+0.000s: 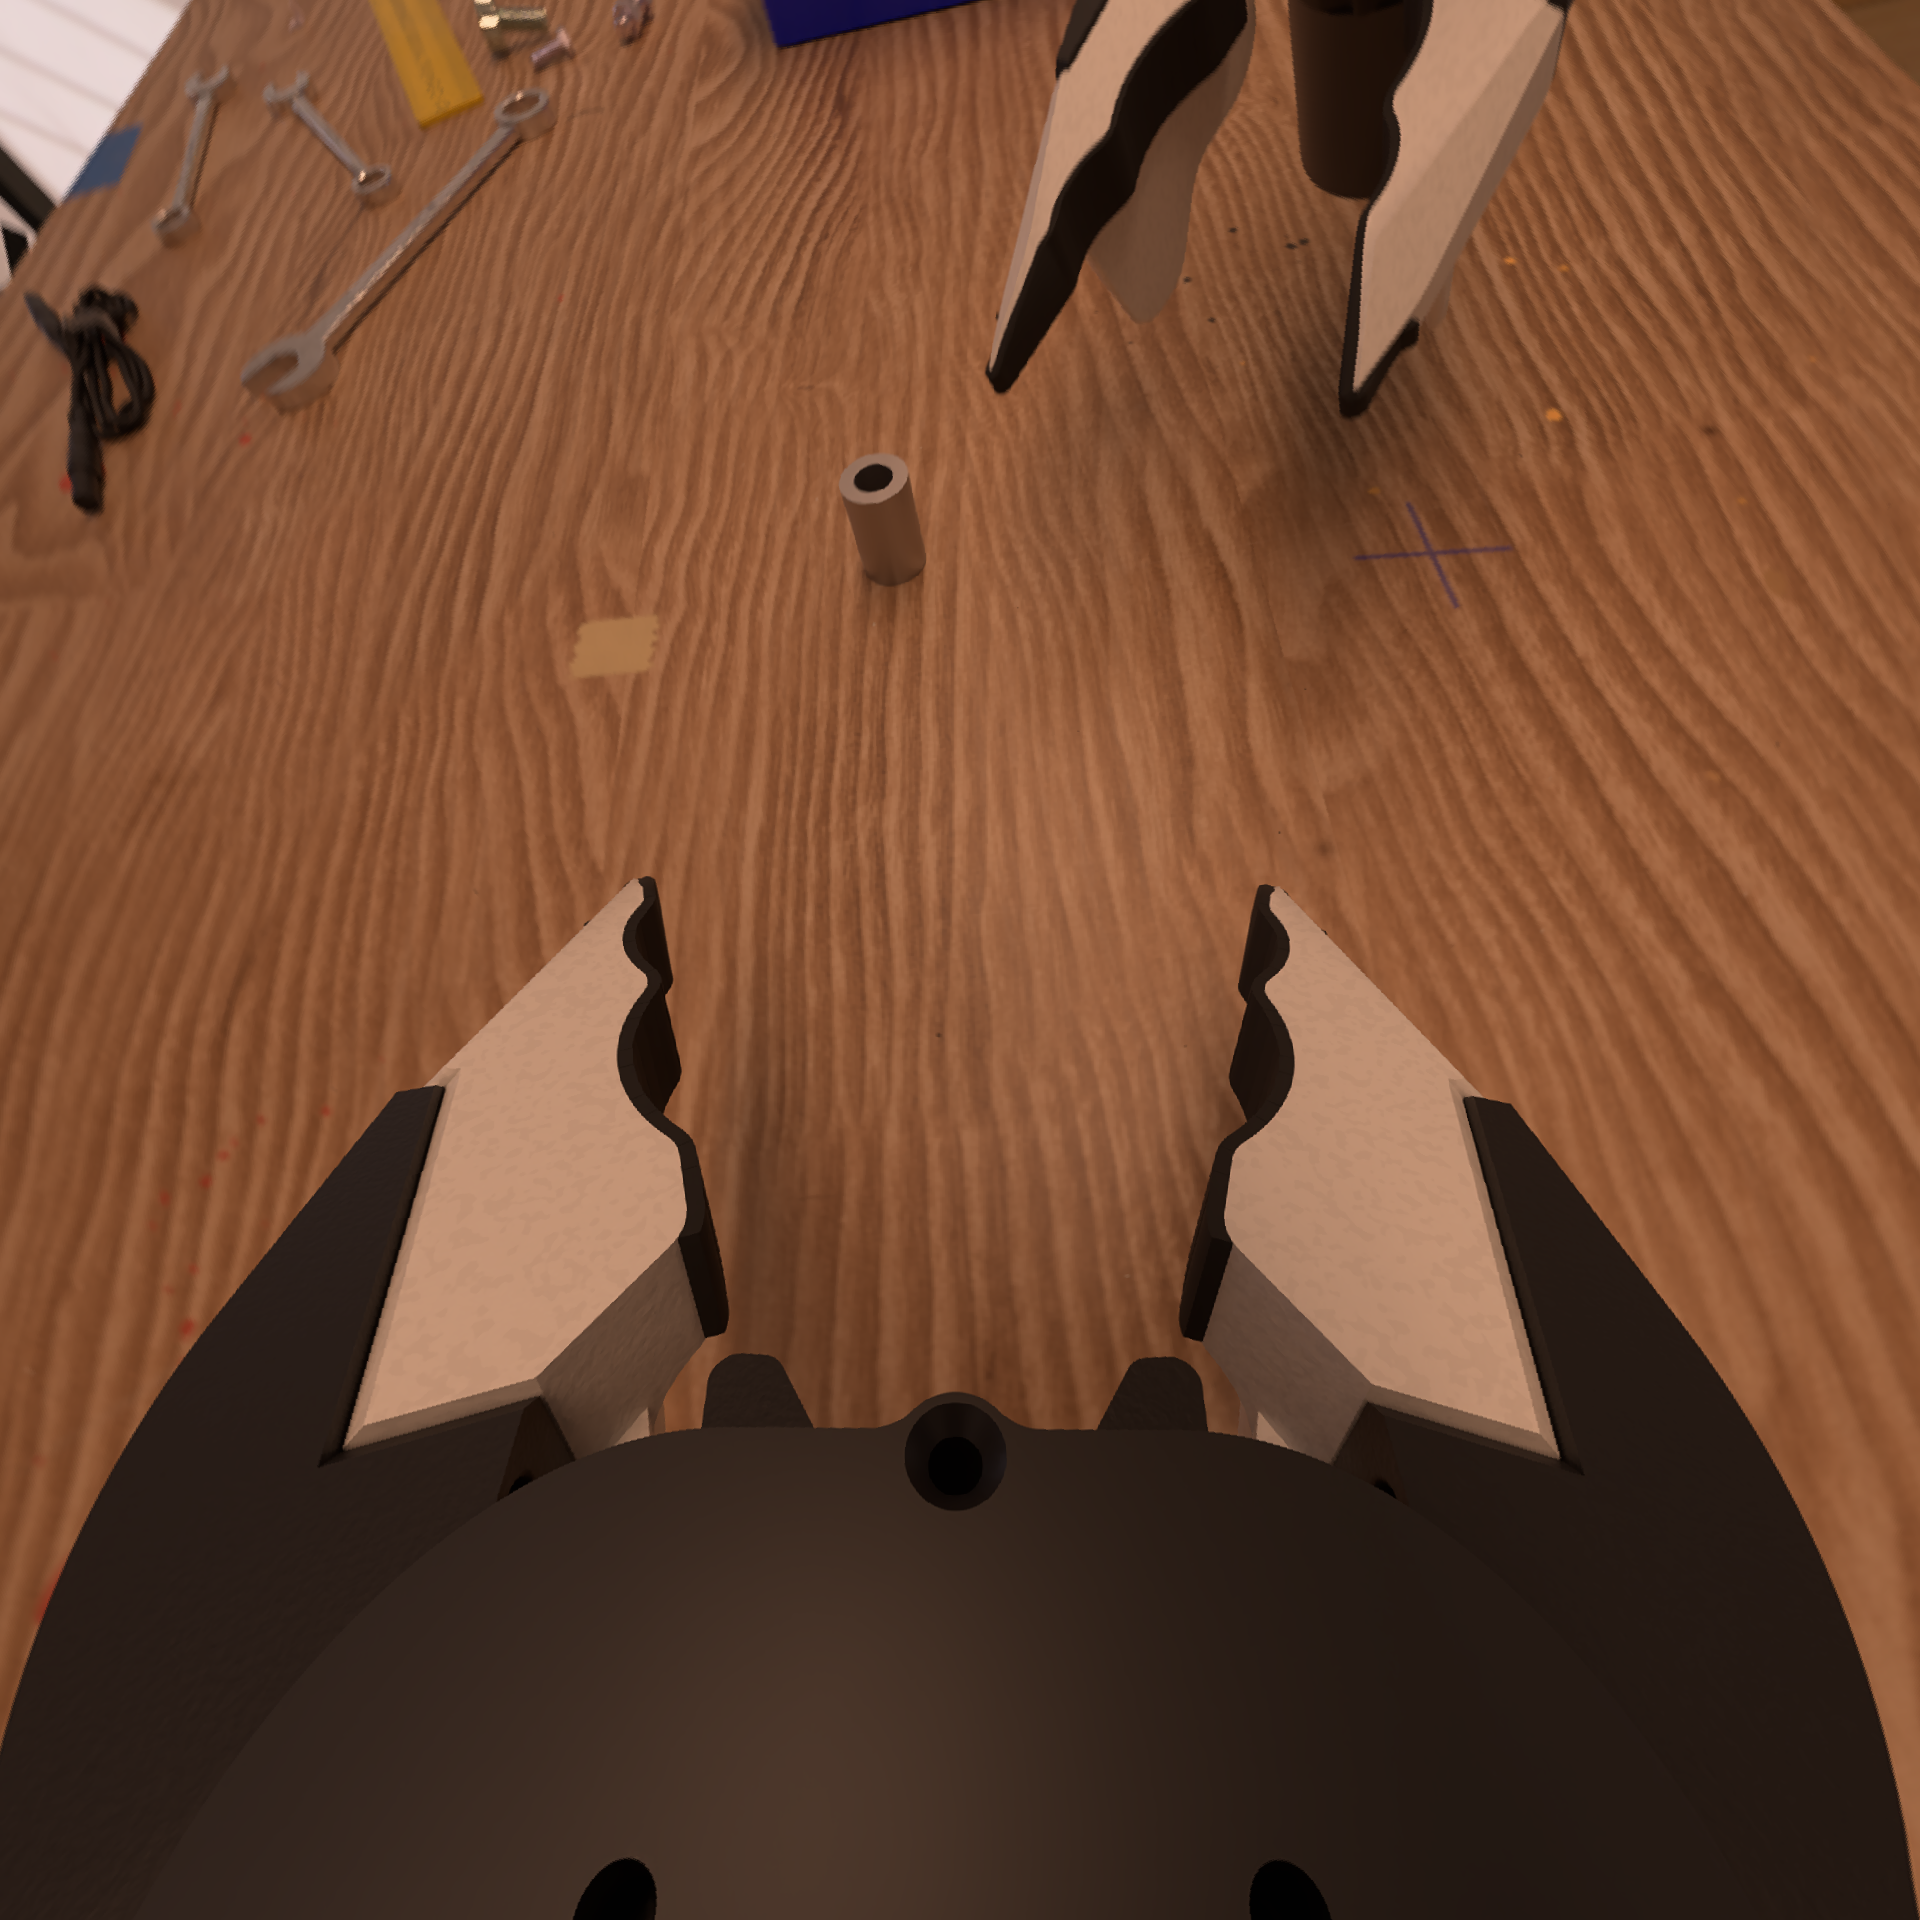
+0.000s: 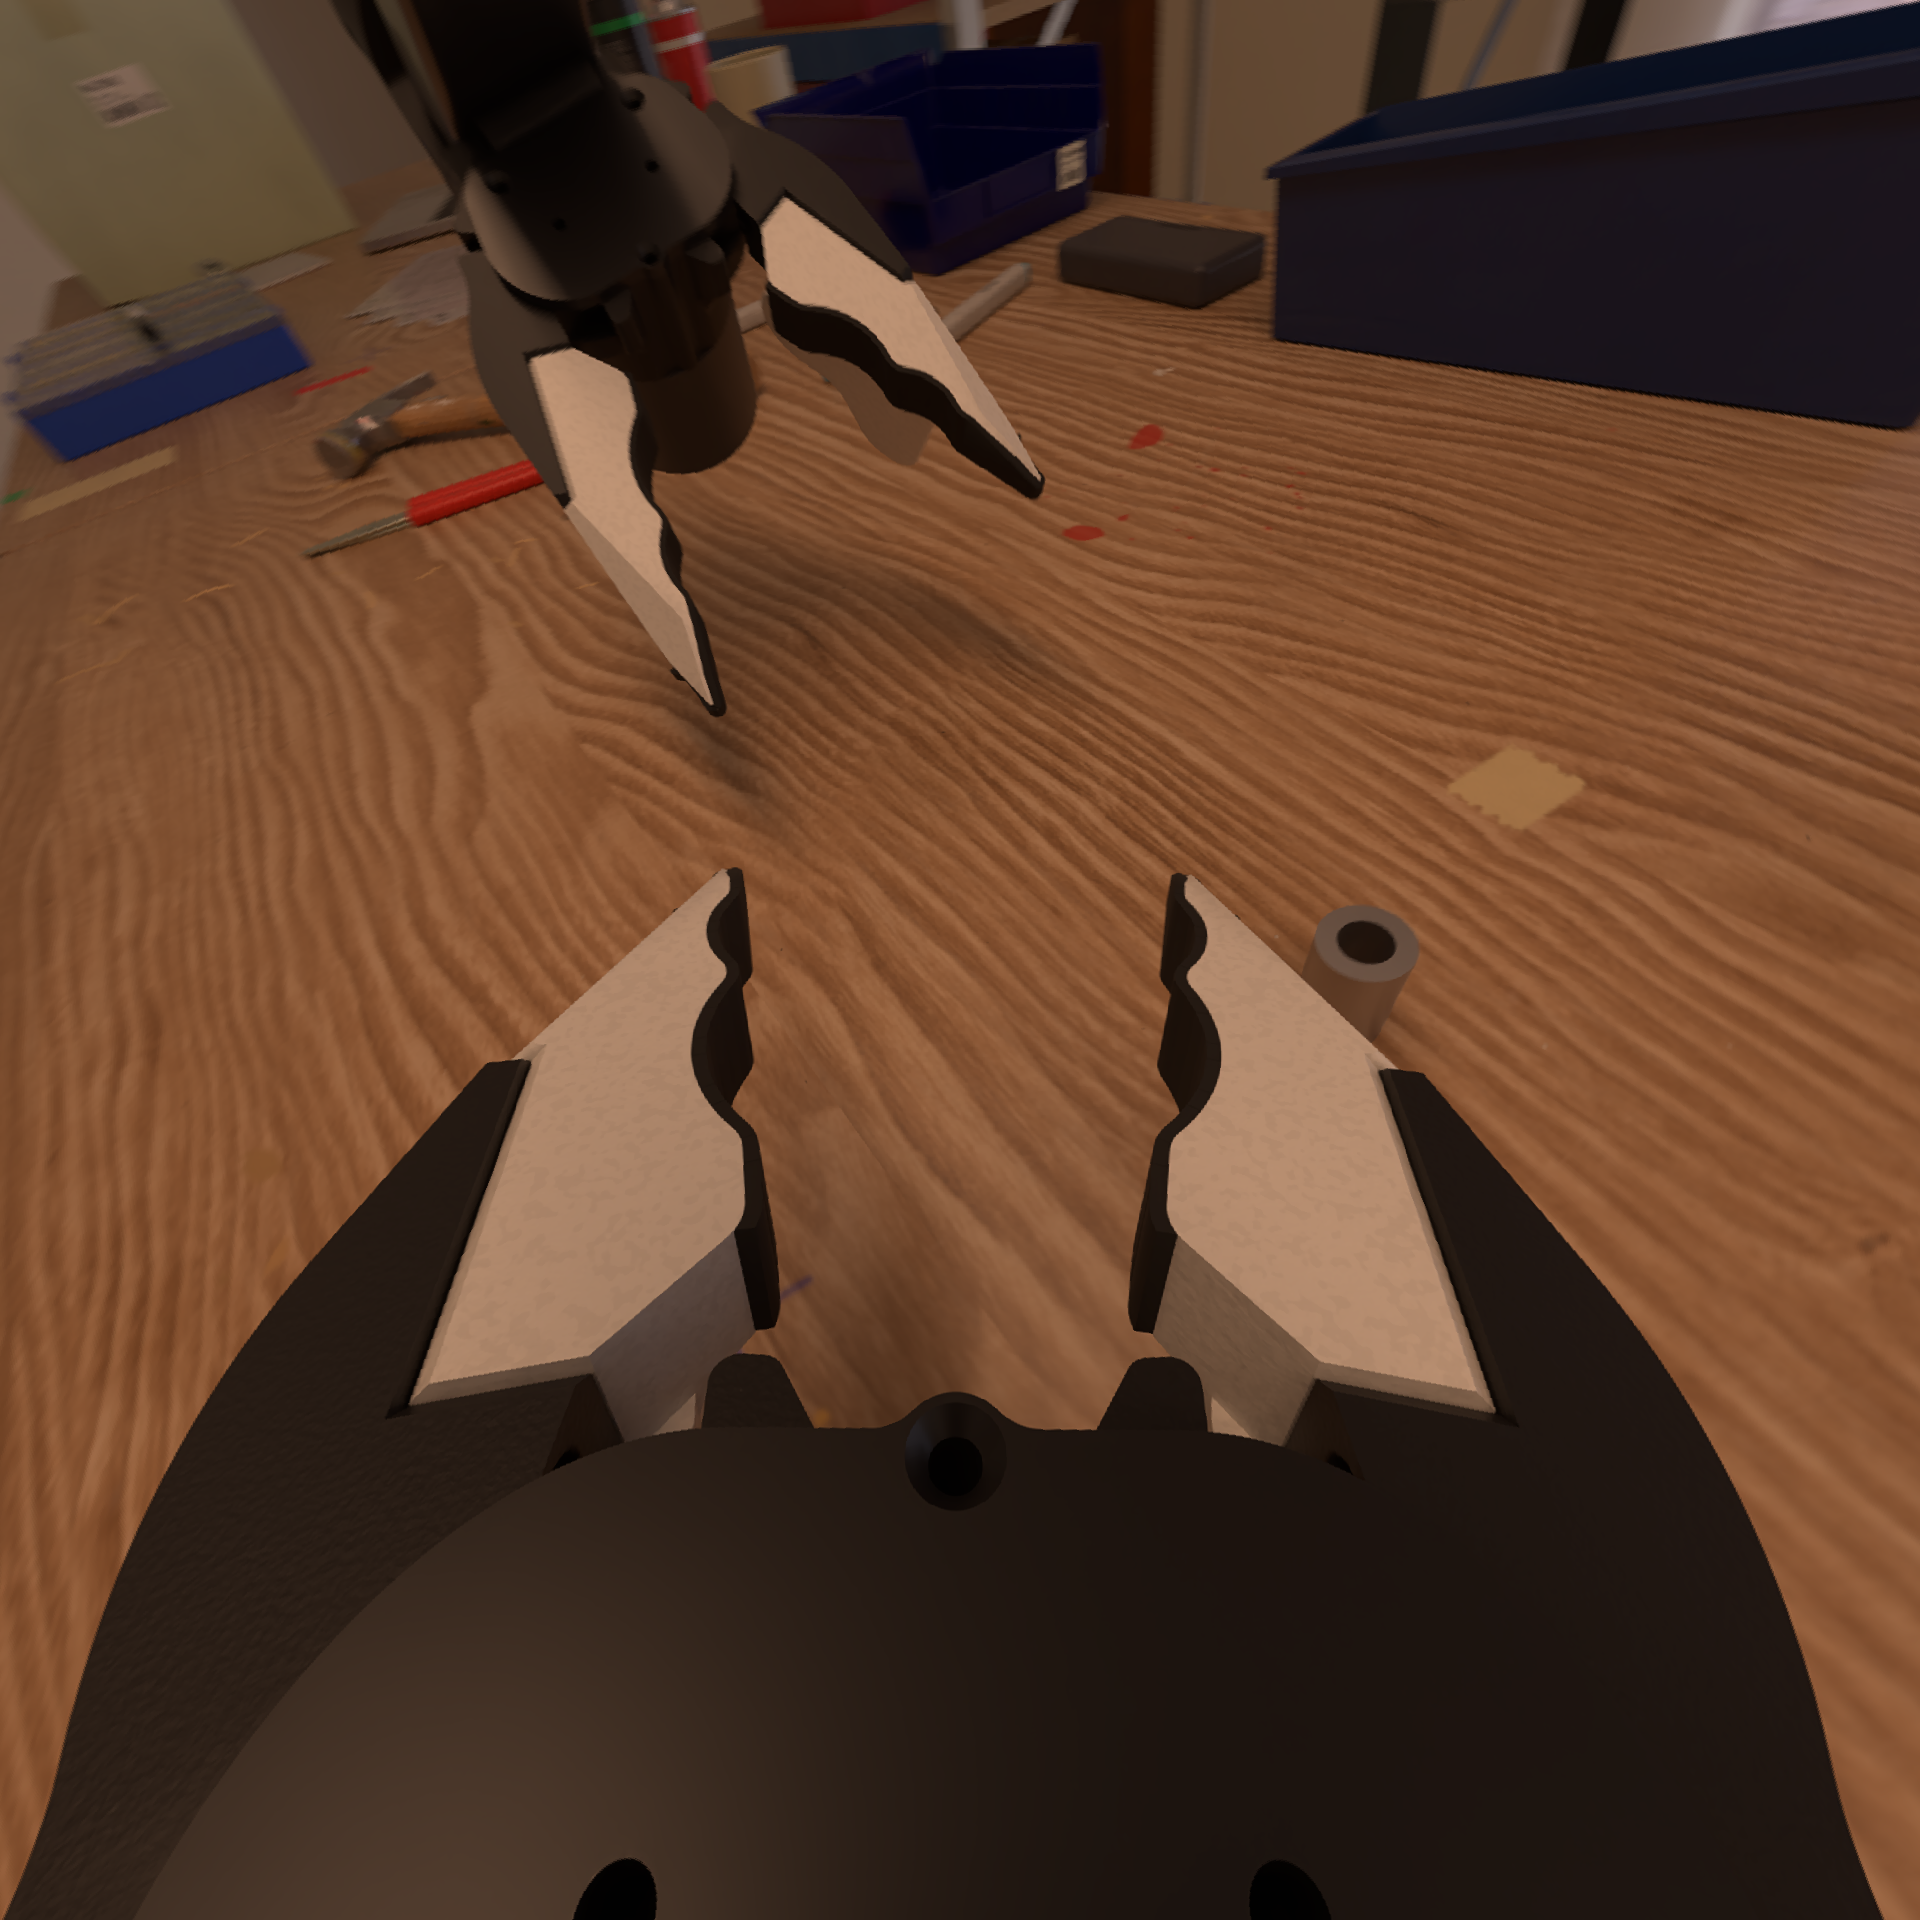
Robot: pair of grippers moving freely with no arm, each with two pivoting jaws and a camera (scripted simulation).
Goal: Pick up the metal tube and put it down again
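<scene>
Both my left tongs (image 1: 954, 888) and right tongs (image 2: 954, 878) gape empty; the metal tube (image 1: 883, 520) stands upright on bare wood, clear all round.

The left gripper (image 1: 956, 894) has a rounded, matte dark brown-black body with a recessed round screw hole (image 1: 954, 1460) at its front edge, and from either side of that hole spring two wedge-shaped fingers. The fingers (image 1: 551, 1164) are pale cream with a mottled texture, held in black brackets and edged inside with wavy black pads. The right gripper (image 2: 954, 883) is built alike.
</scene>
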